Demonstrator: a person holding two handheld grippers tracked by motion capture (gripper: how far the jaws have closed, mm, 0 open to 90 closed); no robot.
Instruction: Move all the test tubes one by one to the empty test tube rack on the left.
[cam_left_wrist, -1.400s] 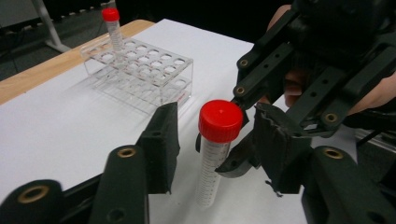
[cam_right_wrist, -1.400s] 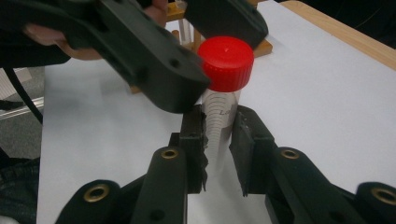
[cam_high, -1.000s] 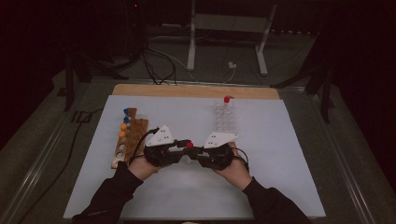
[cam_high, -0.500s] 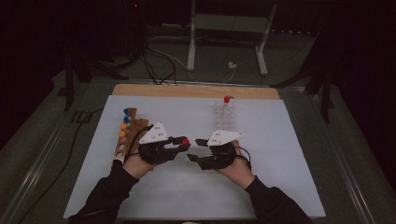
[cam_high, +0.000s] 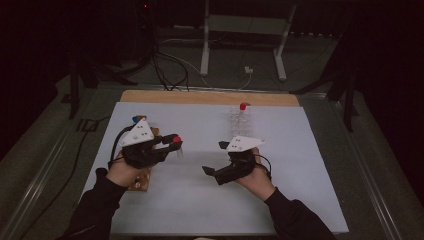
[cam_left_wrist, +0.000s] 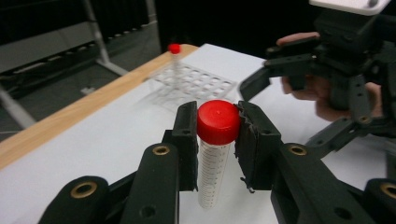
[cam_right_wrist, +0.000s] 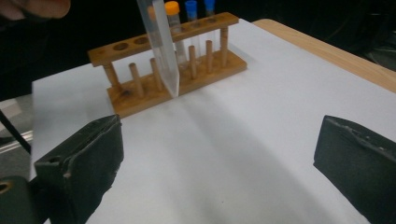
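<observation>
One red-capped tube (cam_left_wrist: 215, 149) is clamped at its cap by the left gripper (cam_left_wrist: 215, 140), above the white table (cam_high: 200, 200). Nothing is held by the right gripper (cam_right_wrist: 219, 158), whose jaws have just been opened wide.

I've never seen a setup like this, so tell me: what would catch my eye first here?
Probably the red-capped tube, clamped by its cap in the left gripper, hanging above the white table. Opposite it, the right gripper has just been opening its jaws, with nothing between them. Then the wooden rack at the table's left side, holding orange- and blue-capped tubes, and the clear rack at the far side with one red-capped tube.
</observation>
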